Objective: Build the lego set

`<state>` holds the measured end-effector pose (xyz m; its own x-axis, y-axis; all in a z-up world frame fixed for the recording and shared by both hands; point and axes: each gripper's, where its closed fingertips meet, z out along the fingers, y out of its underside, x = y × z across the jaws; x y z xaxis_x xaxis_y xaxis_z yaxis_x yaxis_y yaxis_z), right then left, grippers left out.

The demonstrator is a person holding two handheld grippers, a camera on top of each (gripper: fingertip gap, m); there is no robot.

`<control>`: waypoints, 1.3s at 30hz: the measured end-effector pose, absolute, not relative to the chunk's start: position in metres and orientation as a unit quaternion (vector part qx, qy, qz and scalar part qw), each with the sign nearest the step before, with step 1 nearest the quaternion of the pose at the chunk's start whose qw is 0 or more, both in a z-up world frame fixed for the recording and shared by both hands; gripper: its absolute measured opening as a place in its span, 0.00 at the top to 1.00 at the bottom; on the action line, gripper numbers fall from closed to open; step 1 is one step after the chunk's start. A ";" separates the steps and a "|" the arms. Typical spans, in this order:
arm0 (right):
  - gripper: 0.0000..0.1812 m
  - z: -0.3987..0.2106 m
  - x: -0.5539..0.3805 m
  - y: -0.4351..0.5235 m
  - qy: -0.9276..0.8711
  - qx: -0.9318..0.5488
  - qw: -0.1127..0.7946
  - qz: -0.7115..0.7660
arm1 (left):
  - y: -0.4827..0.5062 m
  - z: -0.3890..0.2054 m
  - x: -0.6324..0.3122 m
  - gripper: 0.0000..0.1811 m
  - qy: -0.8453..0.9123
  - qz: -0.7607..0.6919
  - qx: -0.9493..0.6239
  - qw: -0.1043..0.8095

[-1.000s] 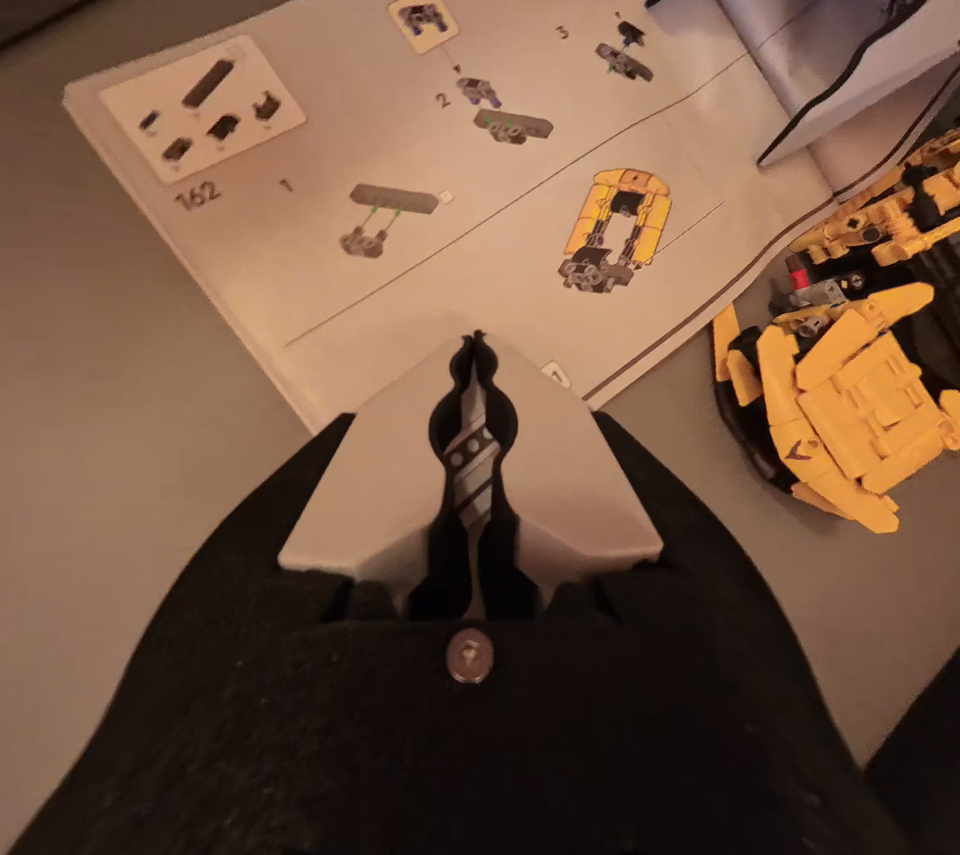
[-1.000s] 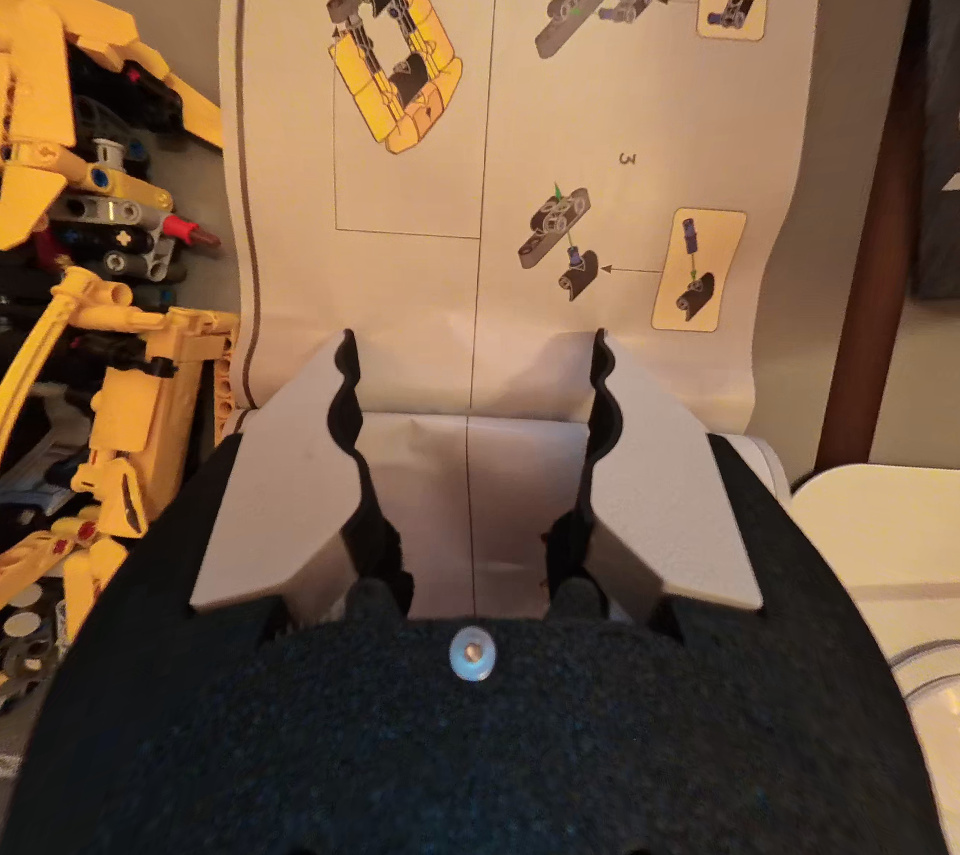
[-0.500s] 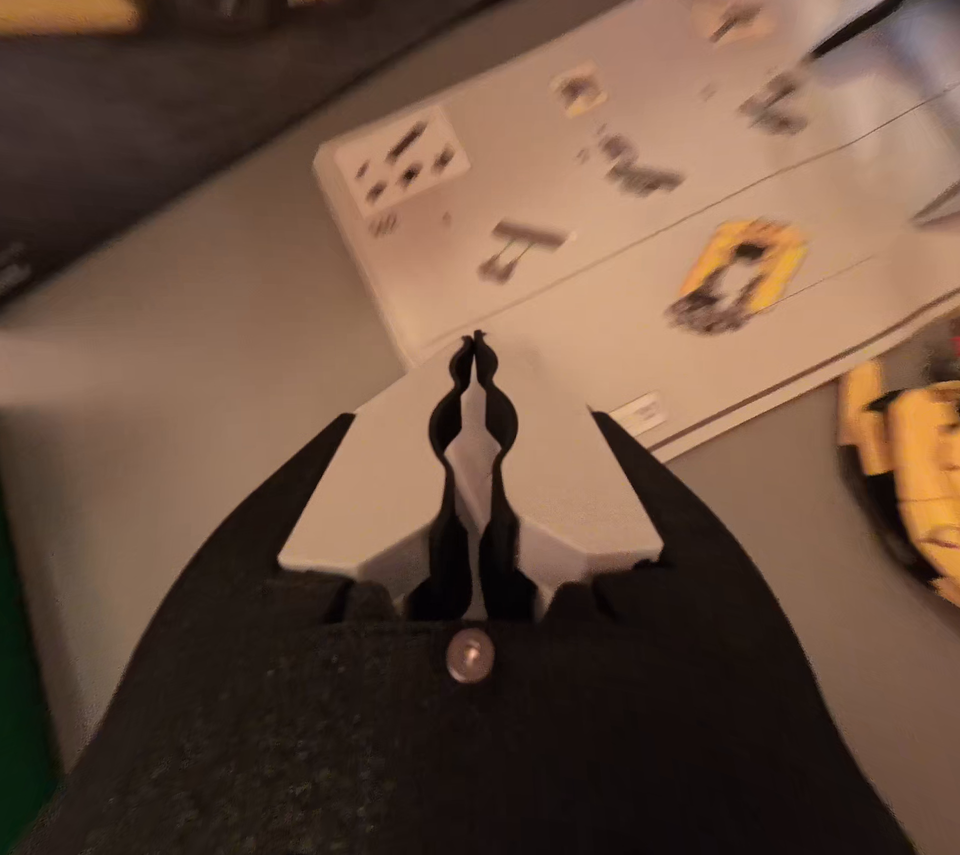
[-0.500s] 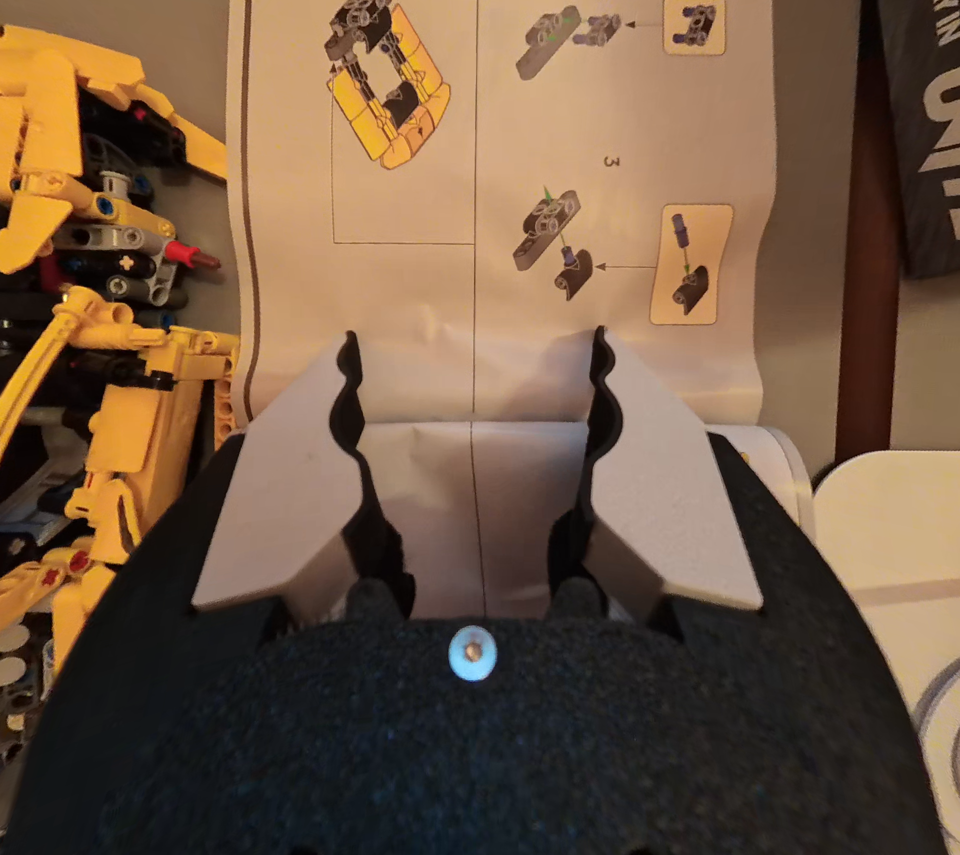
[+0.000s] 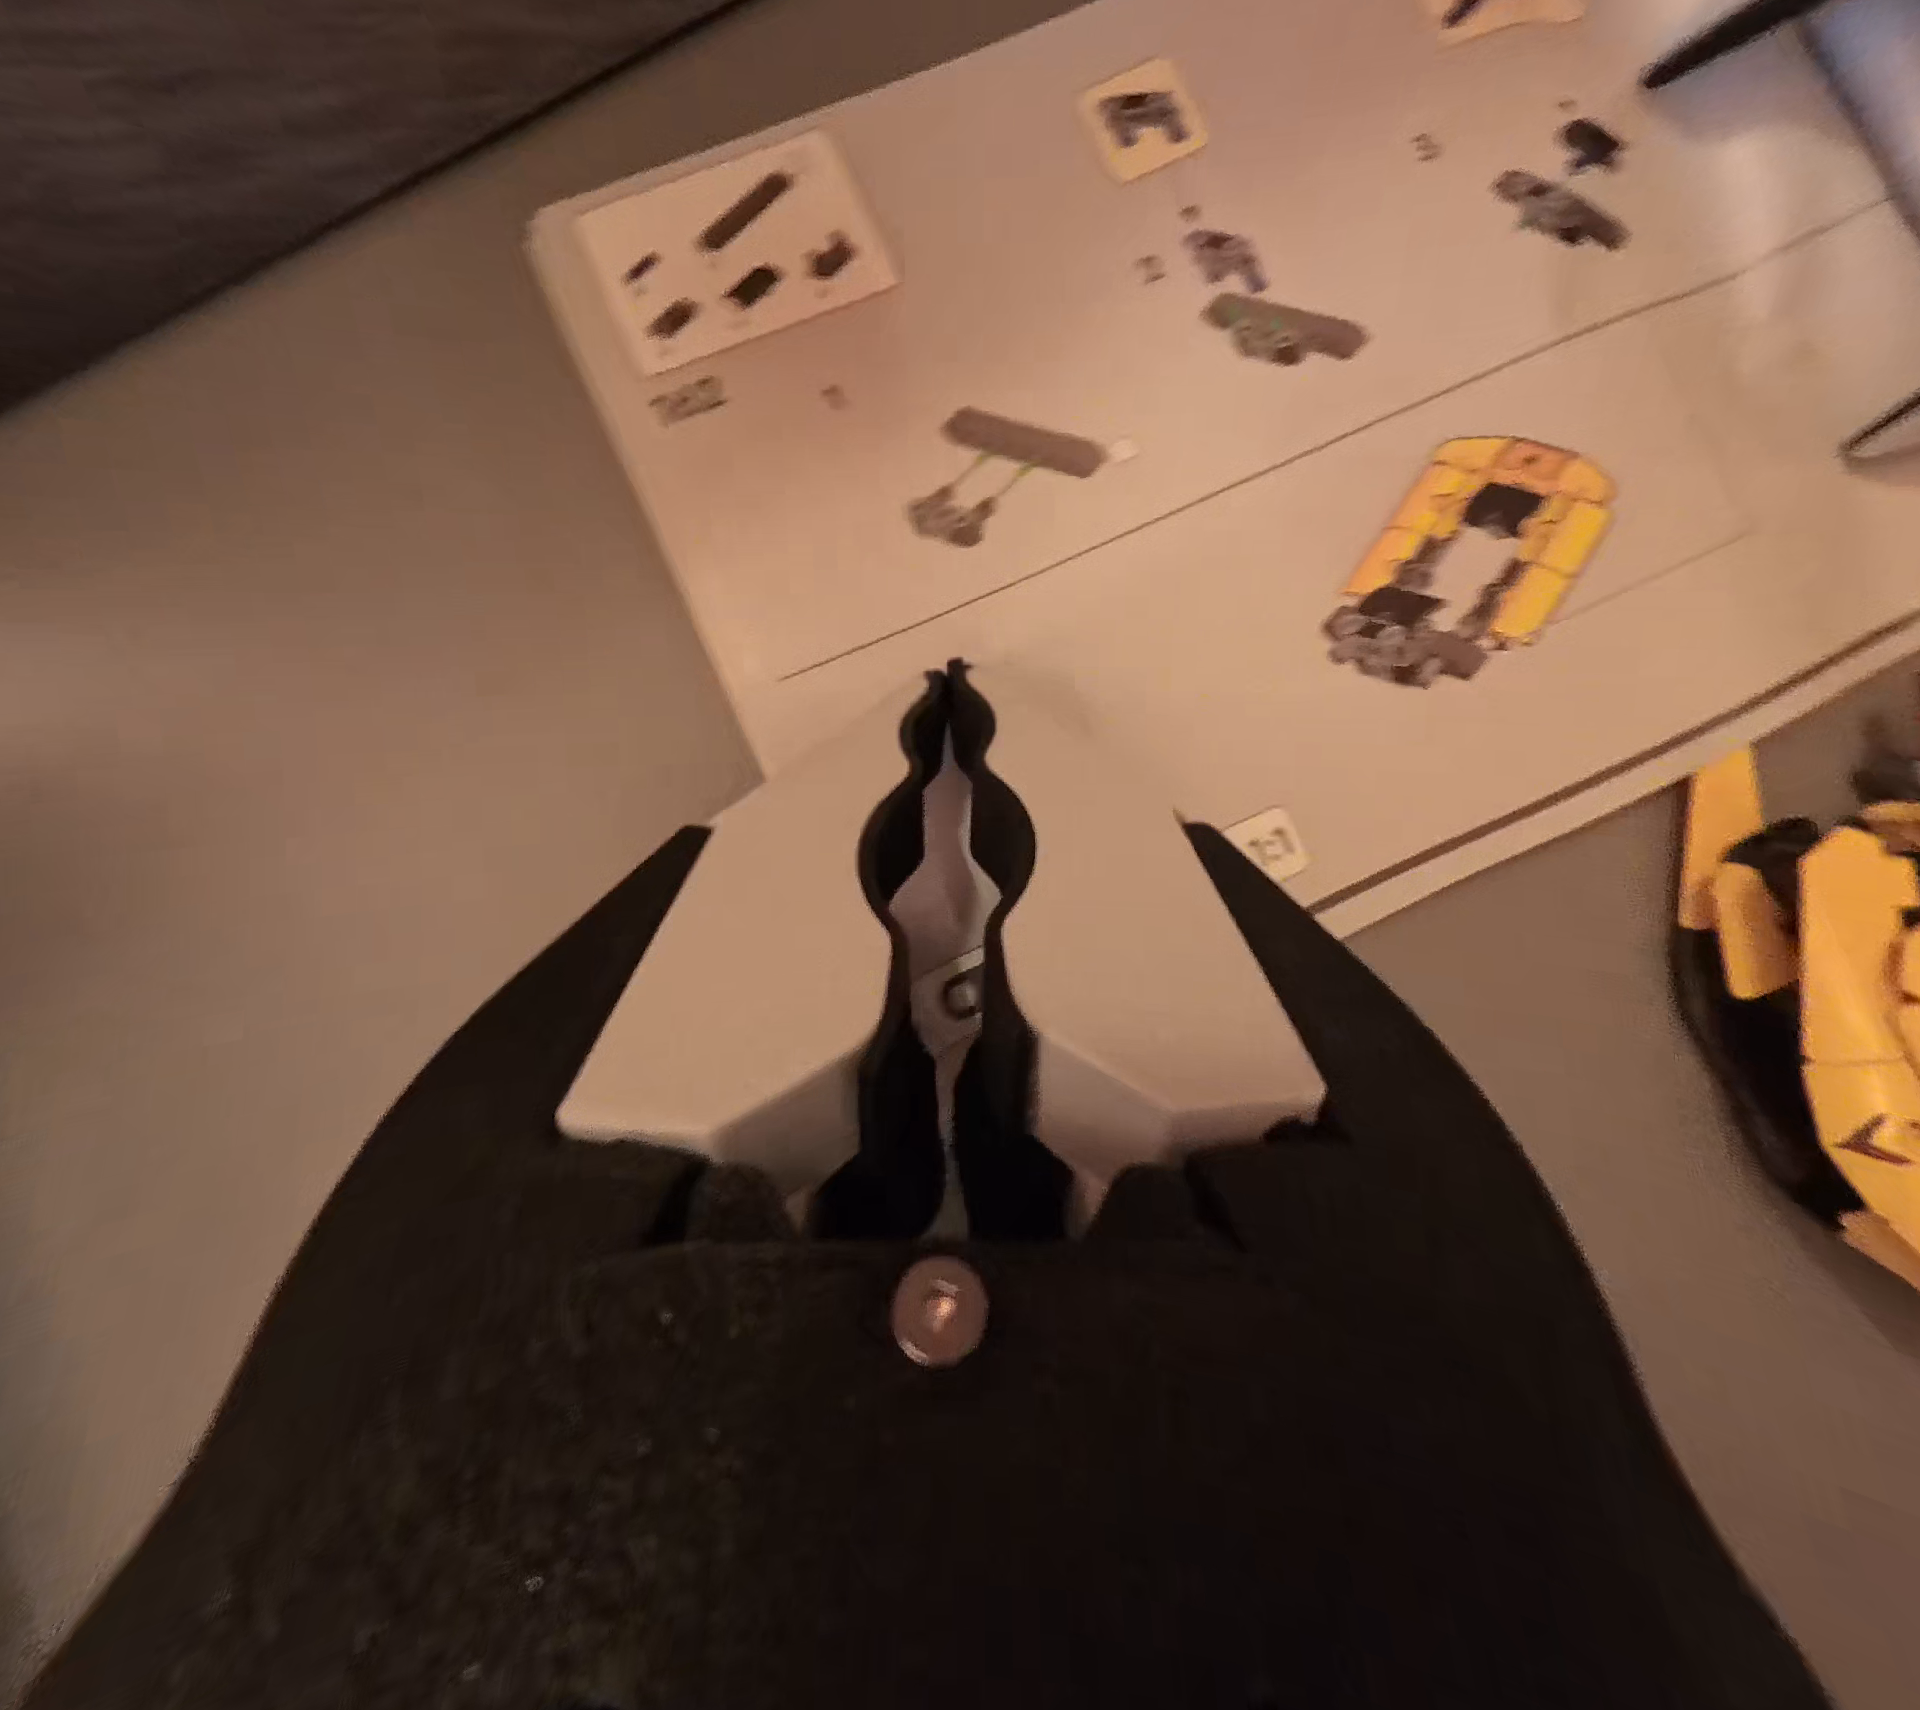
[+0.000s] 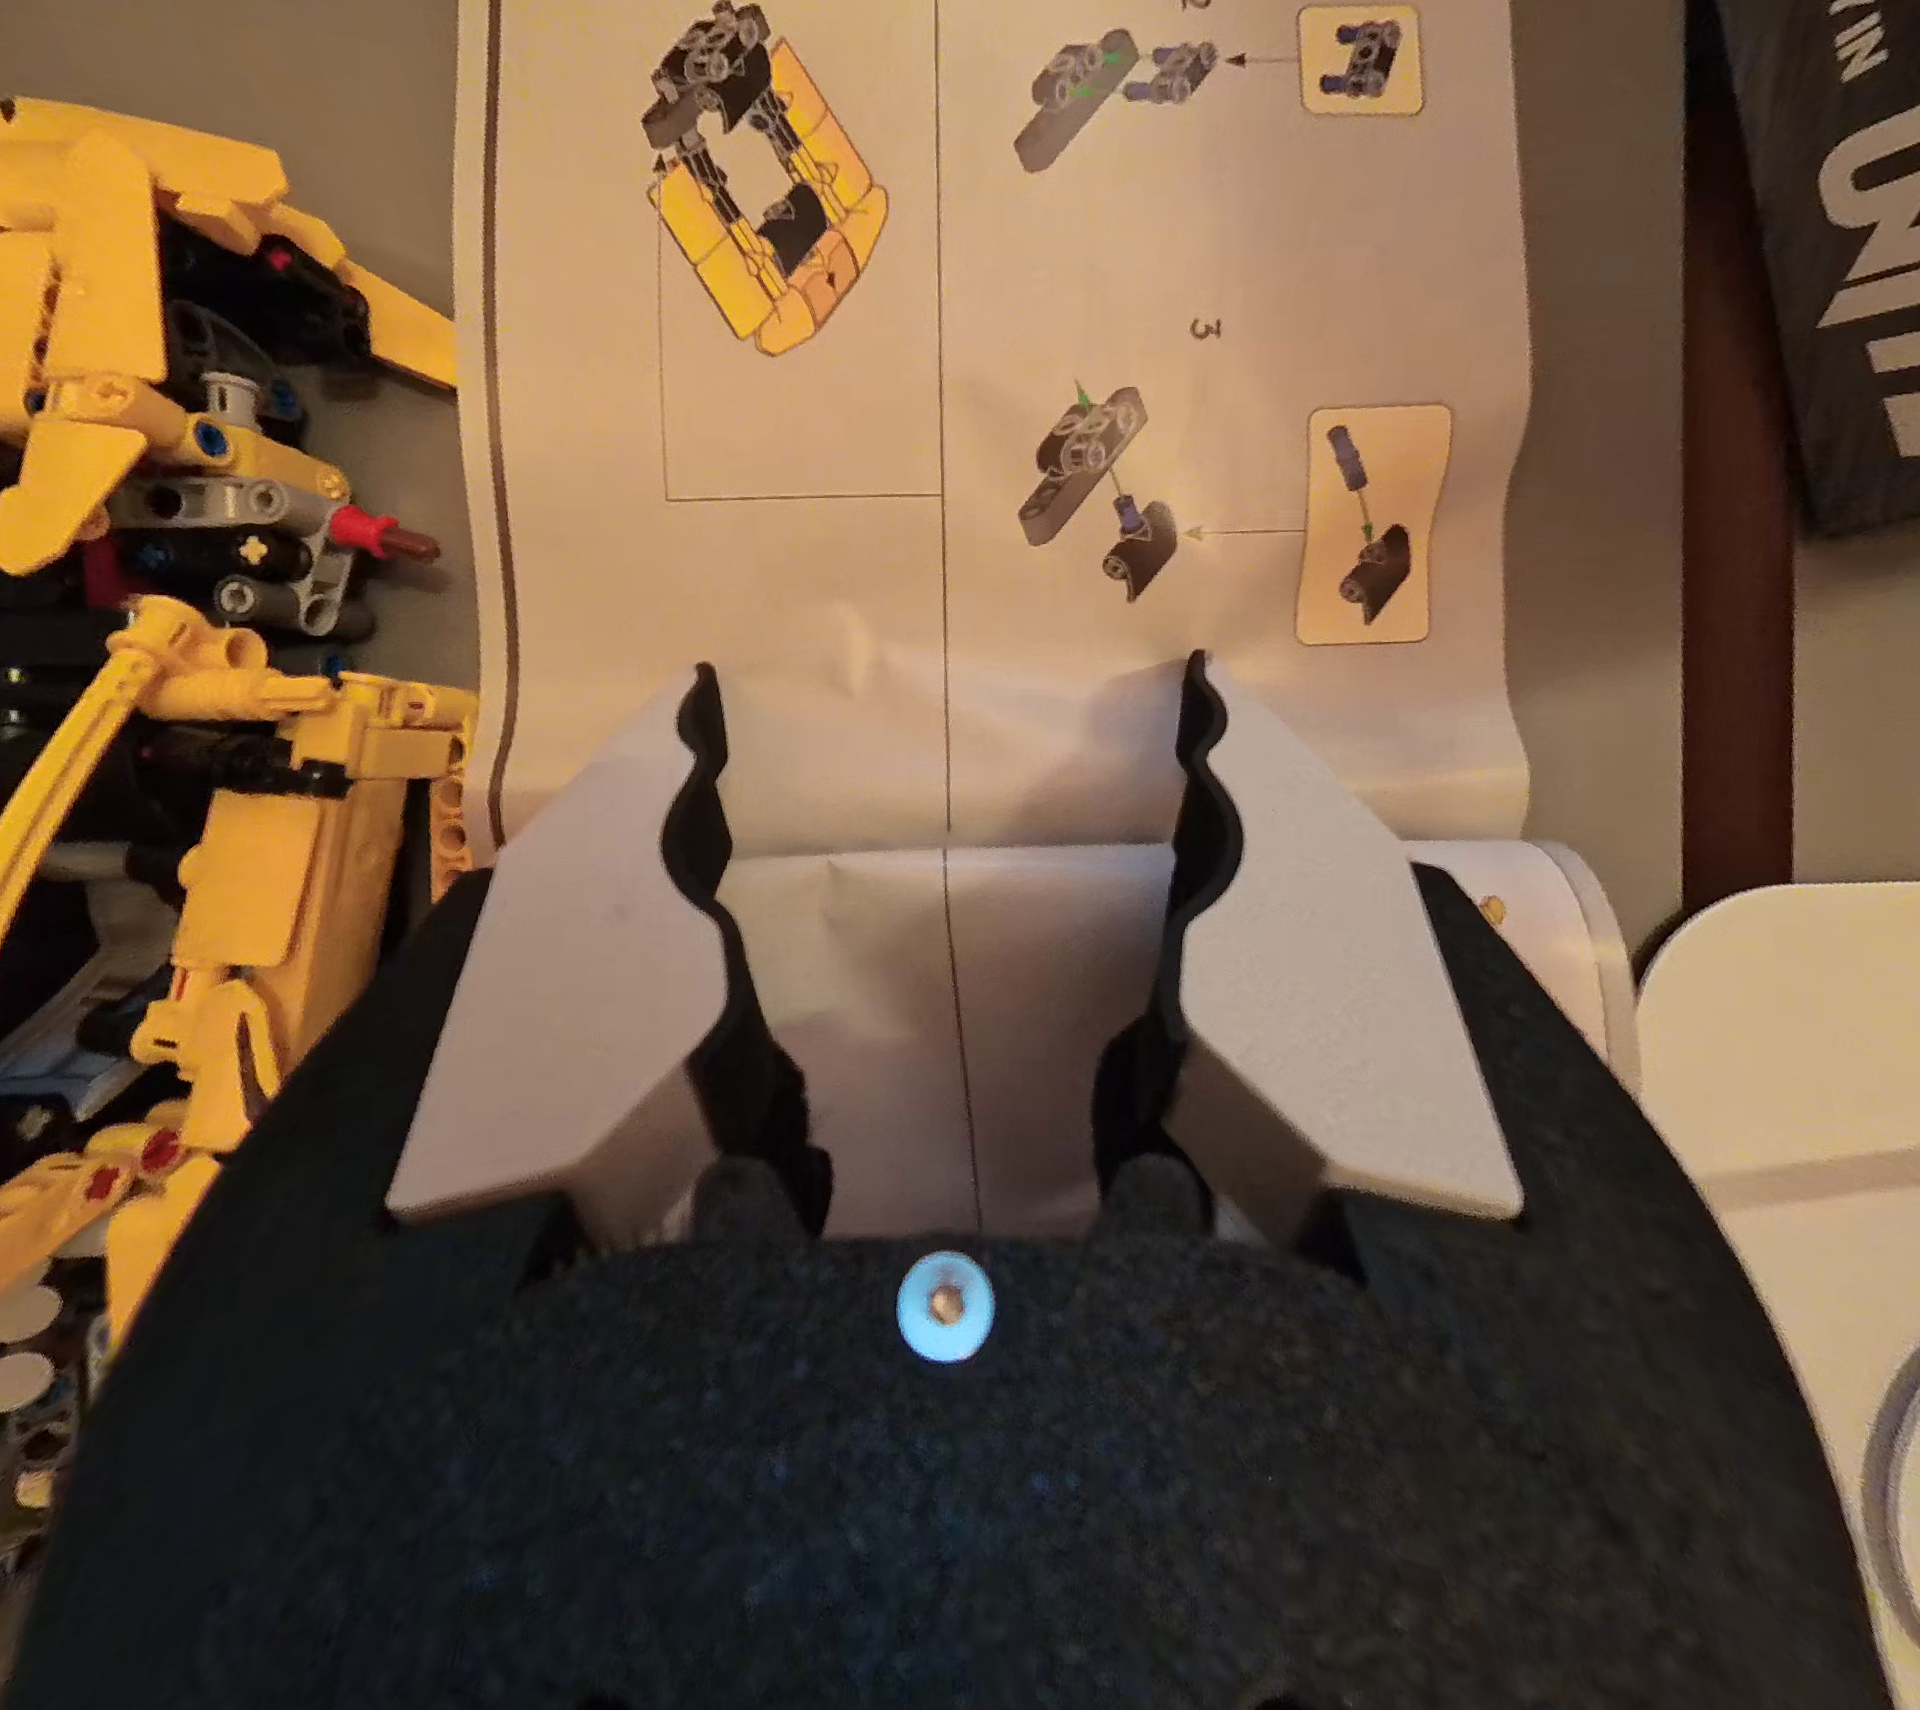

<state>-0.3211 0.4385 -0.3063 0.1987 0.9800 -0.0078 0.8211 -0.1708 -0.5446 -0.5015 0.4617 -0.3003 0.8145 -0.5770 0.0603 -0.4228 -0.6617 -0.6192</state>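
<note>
Left wrist view: my left gripper (image 5: 953,675), clenched on a small grey piece (image 5: 951,985), hovers over the instruction booklet (image 5: 1039,580); yellow lego model (image 5: 1829,1016) at right. Right wrist view: my right gripper (image 6: 951,673) gapes above the booklet (image 6: 1226,725), model (image 6: 208,725) at left.

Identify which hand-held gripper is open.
The right hand-held gripper: its fingers stand wide apart over the instruction booklet. The left hand-held gripper is shut, fingertips touching.

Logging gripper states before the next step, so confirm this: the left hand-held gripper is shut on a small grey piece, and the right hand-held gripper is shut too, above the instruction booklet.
One error: the right hand-held gripper is open, its fingers wide apart and empty, as the right wrist view shows. It hangs above the instruction booklet. The left hand-held gripper is shut on the small grey piece.
</note>
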 end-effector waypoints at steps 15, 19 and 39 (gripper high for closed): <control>0.68 -0.180 -0.187 0.377 -0.354 -0.815 0.425 0.172 | 0.459 -0.211 -0.509 0.93 0.180 -0.231 -0.835 0.466; 0.75 -0.207 -0.083 0.298 -0.230 -0.867 0.434 0.088 | 0.457 -0.207 -0.493 0.93 0.195 -0.227 -0.818 0.492; 0.82 -0.288 0.015 0.240 0.013 -0.914 0.407 0.000 | 0.460 -0.228 -0.483 0.93 0.216 -0.196 -0.824 0.486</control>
